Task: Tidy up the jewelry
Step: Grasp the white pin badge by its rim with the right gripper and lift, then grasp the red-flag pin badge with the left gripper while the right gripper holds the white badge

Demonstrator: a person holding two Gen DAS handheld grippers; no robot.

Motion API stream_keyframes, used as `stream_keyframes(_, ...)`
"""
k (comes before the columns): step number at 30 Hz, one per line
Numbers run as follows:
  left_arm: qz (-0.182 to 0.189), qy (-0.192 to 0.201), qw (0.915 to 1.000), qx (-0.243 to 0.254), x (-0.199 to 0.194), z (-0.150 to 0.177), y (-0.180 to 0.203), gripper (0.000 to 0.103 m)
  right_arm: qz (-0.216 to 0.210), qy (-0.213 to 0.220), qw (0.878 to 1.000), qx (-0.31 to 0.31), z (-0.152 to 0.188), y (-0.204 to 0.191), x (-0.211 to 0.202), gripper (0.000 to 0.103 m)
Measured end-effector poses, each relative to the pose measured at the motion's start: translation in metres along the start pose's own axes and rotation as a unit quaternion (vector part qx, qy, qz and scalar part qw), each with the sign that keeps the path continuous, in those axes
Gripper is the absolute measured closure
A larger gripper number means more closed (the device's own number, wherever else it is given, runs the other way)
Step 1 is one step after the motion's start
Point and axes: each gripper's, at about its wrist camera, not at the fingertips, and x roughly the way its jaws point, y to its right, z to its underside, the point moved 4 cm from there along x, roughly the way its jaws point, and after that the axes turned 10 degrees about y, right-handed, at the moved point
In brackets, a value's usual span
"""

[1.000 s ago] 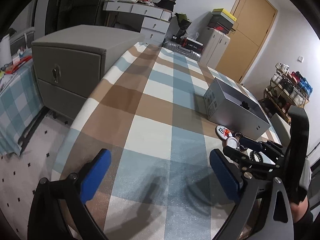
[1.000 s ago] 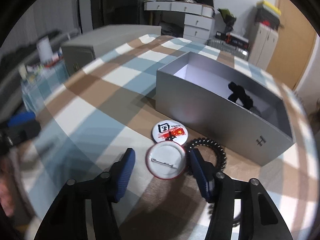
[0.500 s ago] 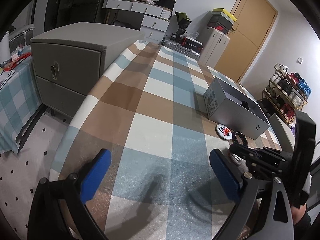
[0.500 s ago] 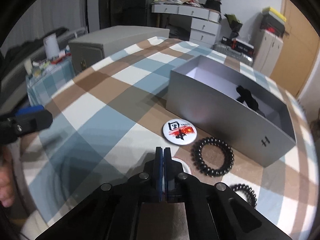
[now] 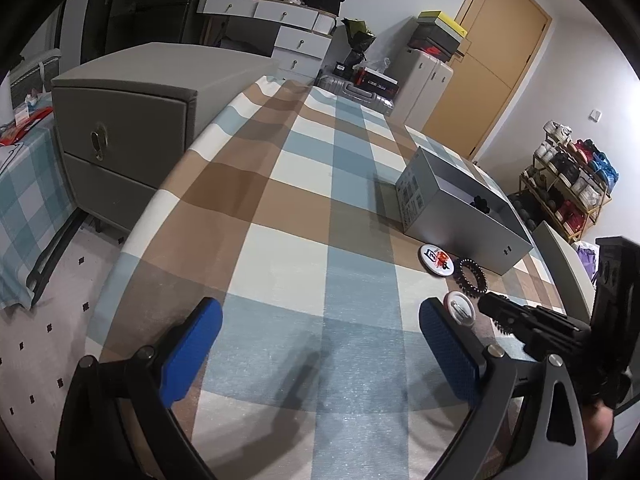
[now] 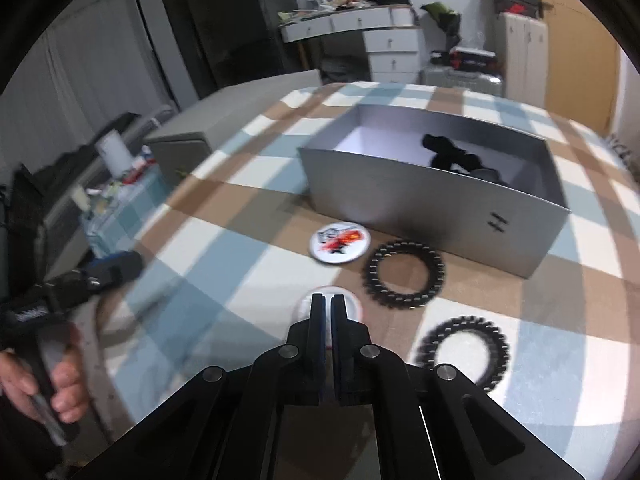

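Note:
My right gripper [image 6: 327, 300] is shut on a white, red-rimmed pin badge [image 6: 352, 305] and holds it just above the checked tablecloth; the badge shows in the left wrist view [image 5: 460, 307] too. A second badge with a red print [image 6: 338, 243] and two black coil hair ties [image 6: 404, 274] [image 6: 464, 347] lie on the cloth in front of an open grey box [image 6: 436, 196] that holds a black item [image 6: 452, 154]. My left gripper [image 5: 316, 340] is open and empty, over the near part of the table to the left of the right gripper [image 5: 486, 303].
A grey bedside cabinet [image 5: 120, 120] stands against the table's left edge. White drawers, a suitcase and stacked boxes stand beyond the far end. A shoe rack [image 5: 568, 188] is at the right. The checked table [image 5: 304, 200] stretches away from me.
My right gripper closed on the white badge and lifted it off the cloth, moving back slightly. The left gripper stayed open and shifted only a little.

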Motion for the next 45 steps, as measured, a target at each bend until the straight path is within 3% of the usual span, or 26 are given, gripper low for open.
stream_keyframes(5, 0.000, -0.006, 1.0000, 0.004, 0.001, 0.003, 0.001, 0.007, 0.001, -0.008, 1.000, -0.028, 0.001, -0.011, 0.006, 0.056)
stream_keyframes(7, 0.000, -0.008, 1.0000, 0.002, 0.002, 0.004, -0.001, 0.007, 0.009, -0.006, 0.999, -0.044, 0.001, -0.016, 0.008, 0.049)
stream_keyframes(11, 0.003, -0.012, 0.9999, -0.006, 0.003, 0.005, -0.003, 0.007, 0.040, -0.033, 0.995, -0.083, 0.008, -0.020, 0.021, 0.049)
stream_keyframes(15, 0.003, -0.011, 0.9999, -0.006, 0.002, 0.005, -0.004, 0.007, 0.042, -0.032, 0.996, -0.077, 0.009, -0.018, 0.021, 0.051)
stream_keyframes(17, 0.006, -0.011, 0.9999, -0.008, 0.002, 0.005, -0.004, 0.007, 0.042, -0.026, 0.996, -0.079, 0.009, -0.017, 0.018, 0.062)
stream_keyframes(27, 0.015, -0.015, 0.9998, 0.004, 0.004, 0.001, 0.008, 0.007, 0.026, 0.006, 0.999, -0.041, 0.004, -0.007, -0.003, 0.062)
stream_keyframes(33, 0.037, -0.070, 0.9947, 0.065, 0.027, 0.001, 0.038, 0.007, 0.024, 0.048, 0.999, -0.008, -0.002, 0.013, -0.040, 0.062)
stream_keyframes(45, 0.069, -0.115, 0.9795, 0.150, 0.067, -0.002, 0.090, 0.007, 0.061, 0.098, 0.993, 0.004, 0.005, 0.050, -0.080, 0.062)
